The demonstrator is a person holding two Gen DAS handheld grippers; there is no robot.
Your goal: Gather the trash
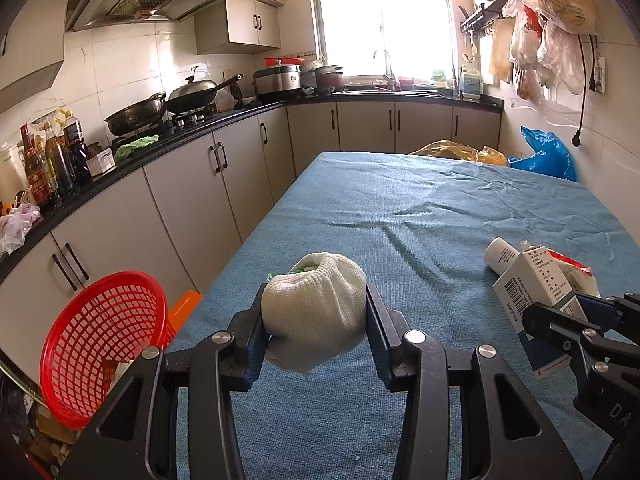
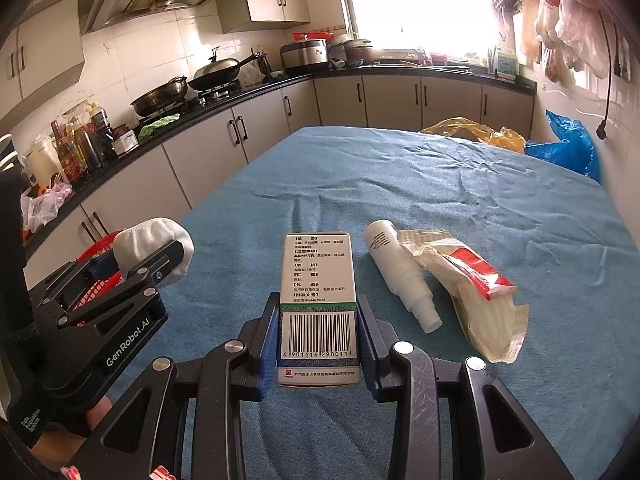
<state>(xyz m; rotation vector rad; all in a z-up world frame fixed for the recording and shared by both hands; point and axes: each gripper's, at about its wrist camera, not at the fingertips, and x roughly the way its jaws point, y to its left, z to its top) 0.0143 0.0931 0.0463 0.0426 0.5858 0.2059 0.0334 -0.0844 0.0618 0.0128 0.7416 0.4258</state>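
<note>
Tongs (image 1: 316,316) above blue-clothed kitchen table (image 1: 440,208)

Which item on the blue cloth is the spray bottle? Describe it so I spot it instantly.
On the blue-covered table, look just right of the barcoded box held in the right tool. The spray bottle lies on its side against a crumpled red-and-white wrapper. It alone is a plain white cylinder with a narrow nozzle.

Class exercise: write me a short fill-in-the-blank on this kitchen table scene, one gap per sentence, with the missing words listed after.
1. The left gripper is shut on a balled white ____.
2. The right gripper is shut on a small carton printed with a ____.
3. The mesh basket is coloured ____.

Missing words: cloth; barcode; red
</note>
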